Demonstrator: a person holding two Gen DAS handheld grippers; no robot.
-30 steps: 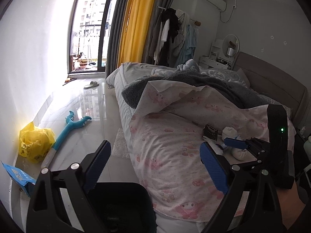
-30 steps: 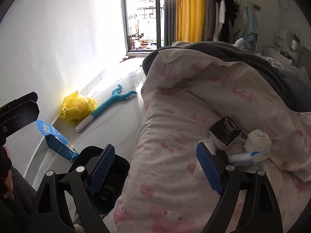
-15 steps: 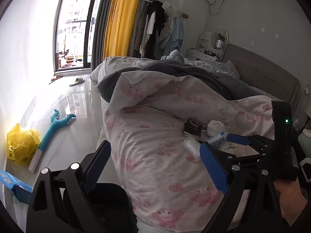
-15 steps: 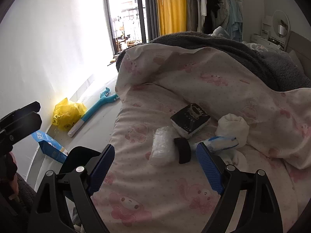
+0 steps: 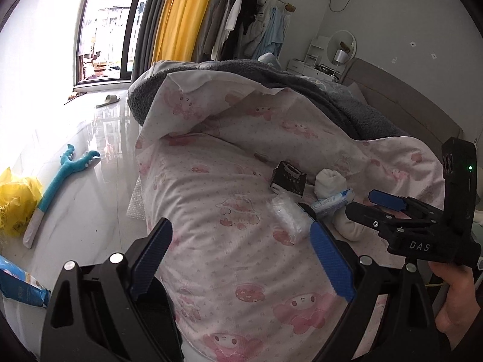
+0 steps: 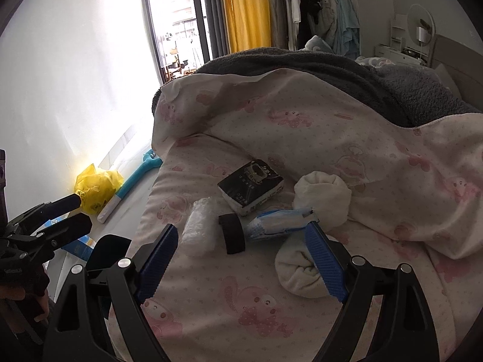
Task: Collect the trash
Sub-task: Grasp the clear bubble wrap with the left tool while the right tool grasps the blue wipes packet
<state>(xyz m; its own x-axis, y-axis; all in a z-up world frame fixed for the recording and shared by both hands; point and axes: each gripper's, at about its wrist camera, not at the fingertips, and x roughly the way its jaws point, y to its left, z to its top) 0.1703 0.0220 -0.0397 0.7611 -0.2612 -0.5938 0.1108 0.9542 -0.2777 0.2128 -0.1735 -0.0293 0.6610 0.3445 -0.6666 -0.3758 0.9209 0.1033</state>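
Trash lies on the pink-patterned quilt (image 6: 229, 310): a black tissue pack (image 6: 250, 185), a crumpled clear plastic wrap (image 6: 200, 227), a small black band (image 6: 231, 233) and a blue-white wrapper (image 6: 277, 223). My right gripper (image 6: 241, 238) hovers just short of them, open, nothing between its pads. My left gripper (image 5: 240, 235) is open and empty over the bed's near edge. In its view the plastic wrap (image 5: 289, 218) and tissue pack (image 5: 288, 178) lie ahead, with the right gripper (image 5: 377, 208) at the right. A black bin (image 6: 108, 250) stands by the bed.
White rolled socks (image 6: 323, 193) and another sock (image 6: 297, 274) lie beside the trash. On the floor are a yellow bag (image 5: 18, 199), a blue long-handled toy (image 5: 60, 181), a blue packet (image 5: 21, 286), bubble wrap (image 5: 135, 208) and a slipper (image 5: 108, 100). A grey blanket (image 6: 332, 69) covers the bed's far part.
Both grippers have moved in over the bed and tipped down a little. The trash items have come closer, now lying just ahead of the right gripper's fingers. Both stay open.
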